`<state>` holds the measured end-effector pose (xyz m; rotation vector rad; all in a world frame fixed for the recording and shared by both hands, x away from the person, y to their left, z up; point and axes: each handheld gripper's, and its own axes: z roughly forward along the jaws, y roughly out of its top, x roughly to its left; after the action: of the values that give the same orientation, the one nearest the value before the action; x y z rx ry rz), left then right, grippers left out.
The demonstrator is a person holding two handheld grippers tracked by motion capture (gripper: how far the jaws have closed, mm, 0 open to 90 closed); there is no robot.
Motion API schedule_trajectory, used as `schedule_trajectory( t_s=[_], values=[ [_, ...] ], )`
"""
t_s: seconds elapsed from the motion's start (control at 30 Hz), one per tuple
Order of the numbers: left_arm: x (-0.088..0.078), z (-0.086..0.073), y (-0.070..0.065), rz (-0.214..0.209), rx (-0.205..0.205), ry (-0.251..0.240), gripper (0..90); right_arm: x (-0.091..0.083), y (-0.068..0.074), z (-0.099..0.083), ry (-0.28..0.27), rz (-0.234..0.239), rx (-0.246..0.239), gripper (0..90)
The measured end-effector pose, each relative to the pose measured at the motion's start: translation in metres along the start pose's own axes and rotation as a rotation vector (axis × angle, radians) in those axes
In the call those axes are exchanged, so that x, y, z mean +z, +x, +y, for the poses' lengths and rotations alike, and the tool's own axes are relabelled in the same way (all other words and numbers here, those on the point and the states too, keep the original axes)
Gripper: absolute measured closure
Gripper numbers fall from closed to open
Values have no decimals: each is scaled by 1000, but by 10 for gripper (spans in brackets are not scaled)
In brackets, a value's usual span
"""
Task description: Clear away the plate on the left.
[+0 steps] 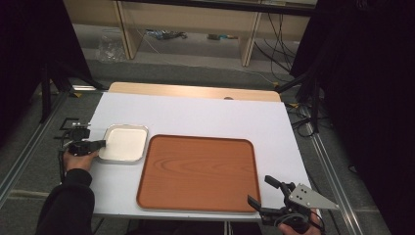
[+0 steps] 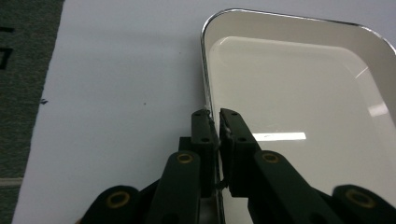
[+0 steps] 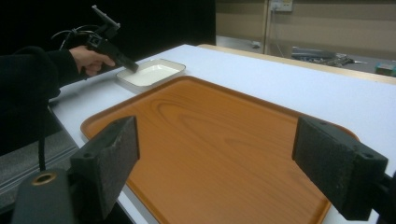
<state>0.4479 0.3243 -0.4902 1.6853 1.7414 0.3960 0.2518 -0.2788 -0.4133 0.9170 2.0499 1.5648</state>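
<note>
One shallow white tray [image 1: 125, 143] sits at the left of the high view, on the white worktop [image 1: 195, 115], just beside the big wooden tray [image 1: 198, 172]. The left gripper [image 1: 101, 143] has clamped its jaws on the white tray's near rim, one pad inside, one outside. It looks stiff, light and glossy, so likely slippery; that thin rim is the sensible hold. The right gripper [image 1: 266, 190] hangs wide open and empty at the lower right, over the wooden tray's corner. Nothing blocks the way.
</note>
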Motion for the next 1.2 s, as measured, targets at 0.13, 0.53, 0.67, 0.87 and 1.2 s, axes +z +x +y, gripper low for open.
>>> schedule_trajectory(
  t_s=[0.13,0.53,0.67,0.87,1.2],
  values=[
    [0,0,1,-16,-20,-5,857,0,0,0,-6,4,1,159],
    [-12,2,6,-61,-58,-100,886,0,0,0,-23,12,7,159],
    [-14,1,9,-63,-76,-105,886,-1,0,0,-15,-1,-1,159],
    [-22,3,18,-72,-102,-142,886,2,2,-1,-34,24,30,159],
    [-30,6,20,-128,-144,-181,886,0,1,0,-21,5,6,159]
  ],
)
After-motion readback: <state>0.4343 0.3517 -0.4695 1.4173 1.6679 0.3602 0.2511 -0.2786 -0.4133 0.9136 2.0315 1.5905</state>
